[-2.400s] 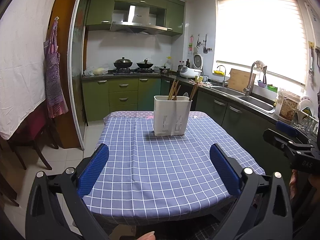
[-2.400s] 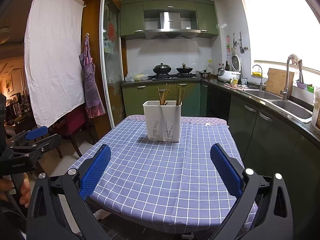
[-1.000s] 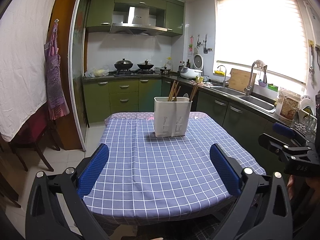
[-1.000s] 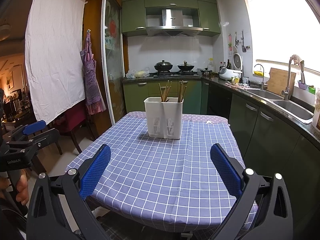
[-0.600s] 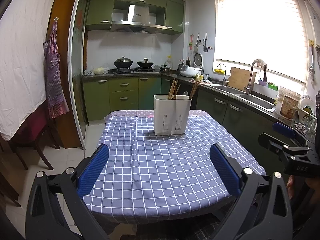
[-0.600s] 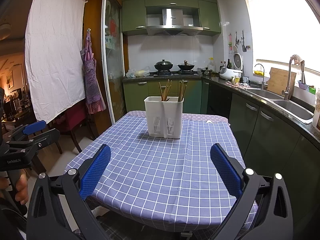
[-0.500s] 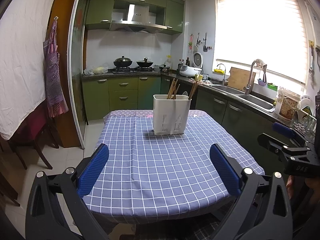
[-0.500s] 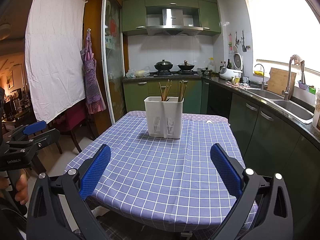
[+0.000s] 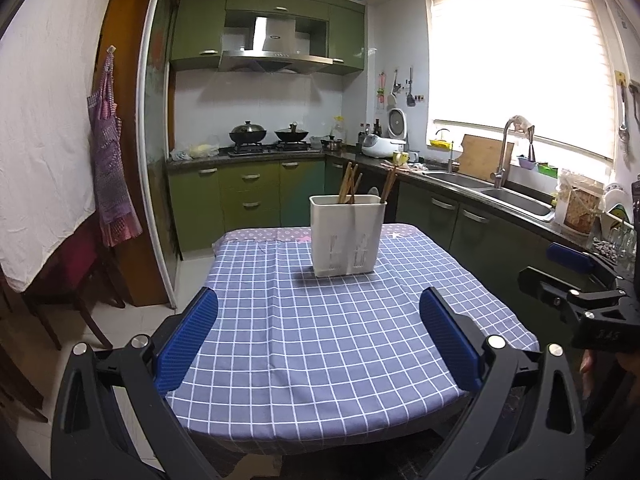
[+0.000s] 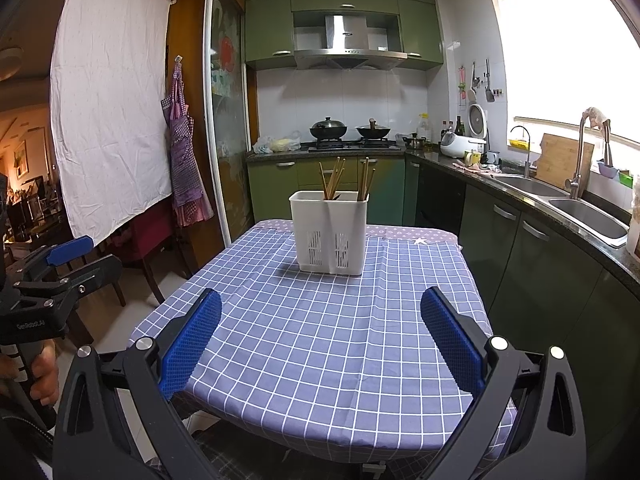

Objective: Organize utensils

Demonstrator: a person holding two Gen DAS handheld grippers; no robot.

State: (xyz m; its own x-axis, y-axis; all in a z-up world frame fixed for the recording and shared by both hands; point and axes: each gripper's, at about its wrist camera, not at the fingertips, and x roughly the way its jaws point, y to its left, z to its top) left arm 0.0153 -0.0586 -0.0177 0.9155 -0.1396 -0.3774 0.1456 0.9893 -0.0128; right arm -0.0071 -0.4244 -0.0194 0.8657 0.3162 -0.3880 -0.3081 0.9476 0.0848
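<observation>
Item: my left gripper point(image 9: 318, 330), jaws spread wide, nothing between the blue pads point(image 9: 187, 340); it hangs over the near edge of the table point(image 9: 320, 380), well apart from the holder

Item: my right gripper point(image 10: 320, 332), likewise released and empty, blue pads point(image 10: 450, 340) wide apart, over the near end of the same table; its black frame also shows at the right border of the left view

Item: utensil holder point(image 9: 347, 234), white plastic, two compartments, slotted at the front, upright on the far half of the table, touching neither gripper

Item: chopsticks point(image 10: 334, 180), wooden, standing tilted in both compartments of the holder; a few in each, exact count hard to tell at this range. A grey rounded tip, possibly a spoon, peeks above the rim in the left view

Item: tablecloth point(image 10: 340, 340), blue with white grid, covering the table top and hanging over its edges

Item: my left hand point(image 10: 40, 376), wrapped round the left gripper's handle at the left border of the right view

Item: sink point(image 9: 508, 196) with tall tap, on the counter to the right
</observation>
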